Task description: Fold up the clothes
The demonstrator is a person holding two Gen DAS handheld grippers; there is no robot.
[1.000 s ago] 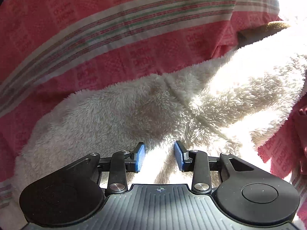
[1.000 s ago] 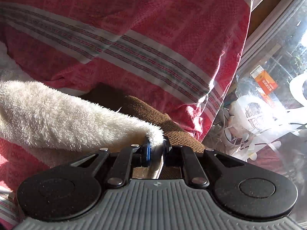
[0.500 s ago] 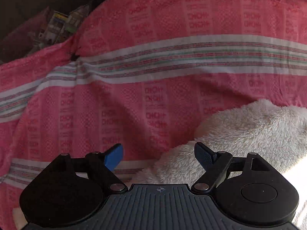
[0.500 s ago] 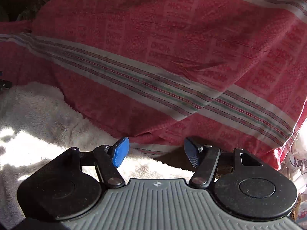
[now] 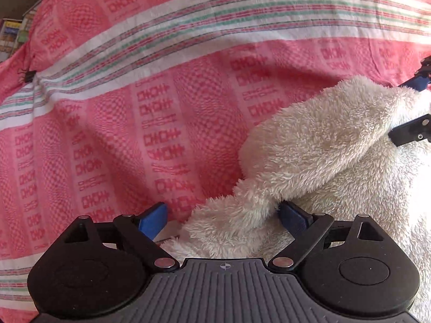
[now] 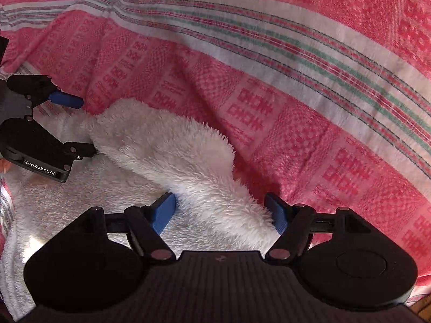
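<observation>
Here, fluffy white garment on red patterned cloth, folded sleeve at 9 o'clock, left claw just closing, right claw just opening, both released astride it.

A home, by every sign: a red woven bedspread with white and green stripes covers the whole work surface, sunlit, with a fluffy white garment lying on it (printed boxes or packets show dimly past the cloth's far left edge).
</observation>
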